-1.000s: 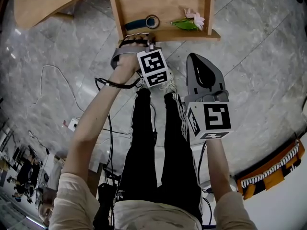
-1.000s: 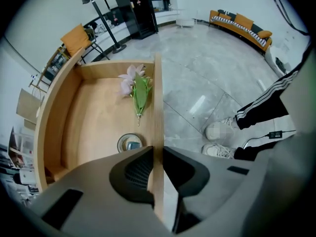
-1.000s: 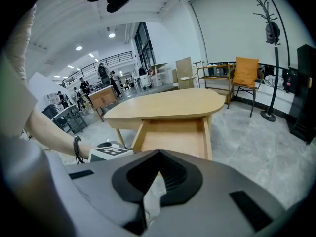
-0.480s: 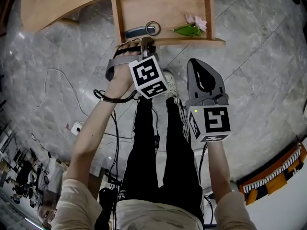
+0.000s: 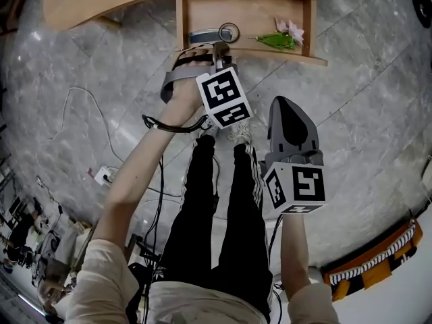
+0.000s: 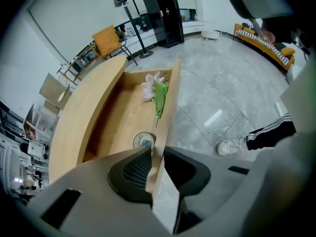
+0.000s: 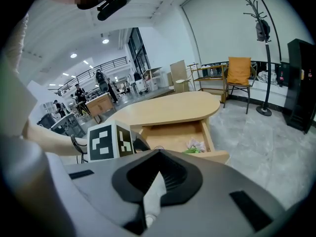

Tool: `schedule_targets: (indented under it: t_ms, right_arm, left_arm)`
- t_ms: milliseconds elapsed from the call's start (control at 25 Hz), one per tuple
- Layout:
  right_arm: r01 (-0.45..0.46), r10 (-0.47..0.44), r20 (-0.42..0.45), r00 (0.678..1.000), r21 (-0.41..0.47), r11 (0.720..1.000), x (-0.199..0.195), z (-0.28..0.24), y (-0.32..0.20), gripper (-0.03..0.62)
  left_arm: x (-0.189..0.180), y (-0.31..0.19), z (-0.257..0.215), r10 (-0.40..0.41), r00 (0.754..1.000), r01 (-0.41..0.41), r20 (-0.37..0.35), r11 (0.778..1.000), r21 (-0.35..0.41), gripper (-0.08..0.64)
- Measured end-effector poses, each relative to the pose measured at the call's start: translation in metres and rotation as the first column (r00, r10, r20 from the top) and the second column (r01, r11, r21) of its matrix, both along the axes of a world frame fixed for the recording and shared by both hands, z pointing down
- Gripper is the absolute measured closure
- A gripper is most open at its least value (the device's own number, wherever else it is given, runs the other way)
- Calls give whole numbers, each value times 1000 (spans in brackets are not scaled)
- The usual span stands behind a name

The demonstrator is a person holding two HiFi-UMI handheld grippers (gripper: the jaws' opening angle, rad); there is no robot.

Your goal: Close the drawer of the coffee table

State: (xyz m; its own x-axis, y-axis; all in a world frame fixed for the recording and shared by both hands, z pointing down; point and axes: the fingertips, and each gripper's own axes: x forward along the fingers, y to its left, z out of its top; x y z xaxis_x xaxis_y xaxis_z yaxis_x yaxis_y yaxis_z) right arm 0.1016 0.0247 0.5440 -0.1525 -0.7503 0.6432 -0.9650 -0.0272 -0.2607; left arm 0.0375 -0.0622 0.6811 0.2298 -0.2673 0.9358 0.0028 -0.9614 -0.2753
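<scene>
My left claw [image 6: 157,152] is clamped on the drawer front [image 6: 168,107], left of its middle. That panel runs left to right, so closing means pushing it far, under the bench [image 5: 101,2]. The right claw [image 5: 291,106], jaws together and empty, hangs nearer me. Inside the drawer [image 5: 250,12] are a flower [image 5: 289,28] and a small round item [image 5: 228,32].

We see the left gripper [image 5: 221,48] advanced. A second ago its tip lay just at the near edge of the front panel [image 5: 283,55] of the drawer [image 5: 250,15]. Now it overlaps that panel, which stands pinched between the jaws in the left gripper view. Its marker cube [image 5: 225,98] sits more tilted than before. A slightly shorter stretch of drawer shows beyond the counter [image 5: 101,5], though our head view has shifted too, so we cannot be sure it slid in.
</scene>
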Motion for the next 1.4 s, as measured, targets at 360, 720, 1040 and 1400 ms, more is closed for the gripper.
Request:
schedule_targets:
  t_ms: [360, 720, 1040, 1400]
  right_arm:
    - [-44, 44, -21, 999, 12, 999, -2, -13, -21, 586]
    - [-67, 71, -67, 995, 55, 996, -11, -23, -56, 586]
    - [-51, 52, -24, 998, 45, 998, -12, -8, -70, 586]
    - [-97, 98, -41, 994, 41, 994, 38, -13, -85, 586]
  left_arm:
    - [9, -40, -1, -30, 999, 30, -27, 999, 18, 474]
    - [20, -78, -1, -24, 996, 28, -88, 999, 40, 471]
    - [8, -104, -8, -428, 858, 448, -285, 894, 5, 317]
    - [-19, -100, -6, -770, 503, 822, -394, 567, -59, 215]
